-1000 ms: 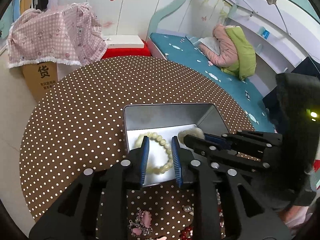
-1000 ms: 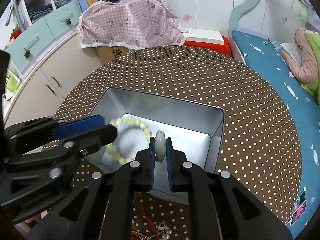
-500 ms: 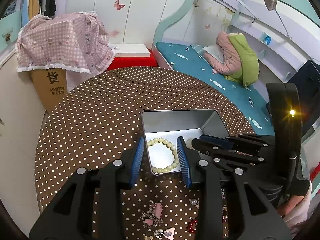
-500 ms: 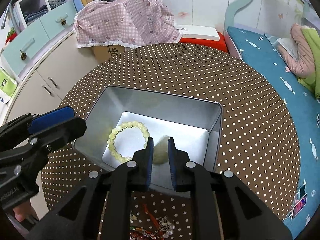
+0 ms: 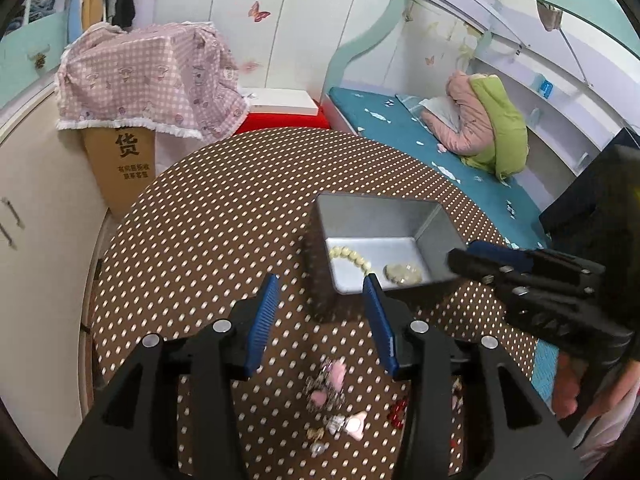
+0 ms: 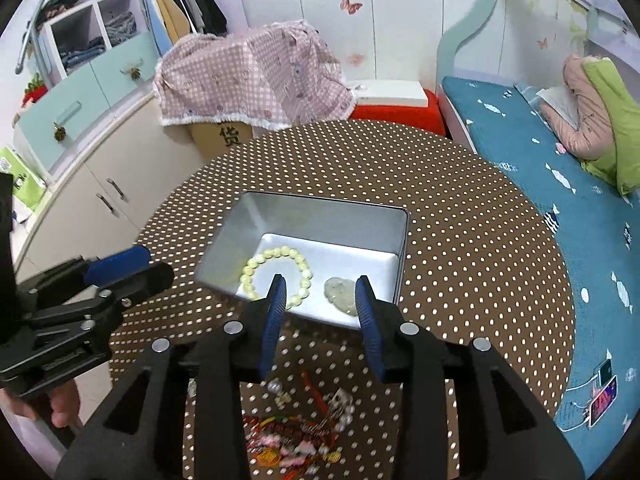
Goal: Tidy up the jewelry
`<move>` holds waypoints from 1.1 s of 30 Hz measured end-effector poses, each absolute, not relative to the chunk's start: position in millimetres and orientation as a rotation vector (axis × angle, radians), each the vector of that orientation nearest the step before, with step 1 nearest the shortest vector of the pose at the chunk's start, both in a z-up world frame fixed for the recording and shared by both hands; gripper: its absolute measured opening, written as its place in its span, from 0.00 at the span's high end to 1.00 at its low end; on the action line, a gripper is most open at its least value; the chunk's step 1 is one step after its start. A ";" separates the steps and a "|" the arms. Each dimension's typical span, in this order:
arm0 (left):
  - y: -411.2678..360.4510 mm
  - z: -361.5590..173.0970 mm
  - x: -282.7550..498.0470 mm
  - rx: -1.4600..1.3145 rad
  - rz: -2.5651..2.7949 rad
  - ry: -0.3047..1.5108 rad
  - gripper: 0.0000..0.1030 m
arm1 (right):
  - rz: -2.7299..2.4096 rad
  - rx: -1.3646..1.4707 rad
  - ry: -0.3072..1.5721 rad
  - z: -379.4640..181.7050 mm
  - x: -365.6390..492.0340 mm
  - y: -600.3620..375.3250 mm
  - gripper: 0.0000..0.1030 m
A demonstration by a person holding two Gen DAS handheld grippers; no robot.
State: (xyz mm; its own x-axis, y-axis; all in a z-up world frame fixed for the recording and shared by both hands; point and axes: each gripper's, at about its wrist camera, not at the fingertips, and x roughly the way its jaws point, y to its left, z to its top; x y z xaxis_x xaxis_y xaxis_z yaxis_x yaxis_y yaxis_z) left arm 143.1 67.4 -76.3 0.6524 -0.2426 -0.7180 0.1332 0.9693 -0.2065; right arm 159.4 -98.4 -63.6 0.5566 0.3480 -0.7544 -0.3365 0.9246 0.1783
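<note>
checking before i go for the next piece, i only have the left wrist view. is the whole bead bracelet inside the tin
Observer: Yes. In the right wrist view the bead bracelet lies as a full ring flat on the floor of the tin.
Operator: and the pale stone next to it
Observer: The pale stone lies beside the bracelet, apart from it, nearer the tin's right wall.
Operator: right gripper holding anything
Observer: No. The right gripper is open and empty, above the tin's near edge.
Operator: more left near me
Observer: Yes, a red cord and tangled charms lie on the dotted cloth below that gripper.
</note>
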 end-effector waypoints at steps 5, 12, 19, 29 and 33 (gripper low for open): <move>82.4 -85.4 123.2 -0.159 -0.182 0.853 0.55 | 0.501 0.068 0.908 -66.6 137.8 -91.8 0.67; 93.9 -105.2 99.7 -0.177 -0.169 0.898 0.54 | 0.603 0.076 1.043 -102.6 129.7 -54.0 0.67; 98.4 -120.6 88.2 -0.192 -0.174 0.925 0.54 | 0.589 0.031 1.111 -118.0 136.3 -28.3 0.76; 98.9 -135.3 94.3 -0.205 -0.191 0.964 0.54 | 0.597 -0.046 1.102 -122.0 138.6 -4.3 0.93; 97.6 -138.4 95.5 -0.210 -0.199 0.971 0.54 | 0.576 -0.028 1.110 -124.6 141.6 -13.4 1.00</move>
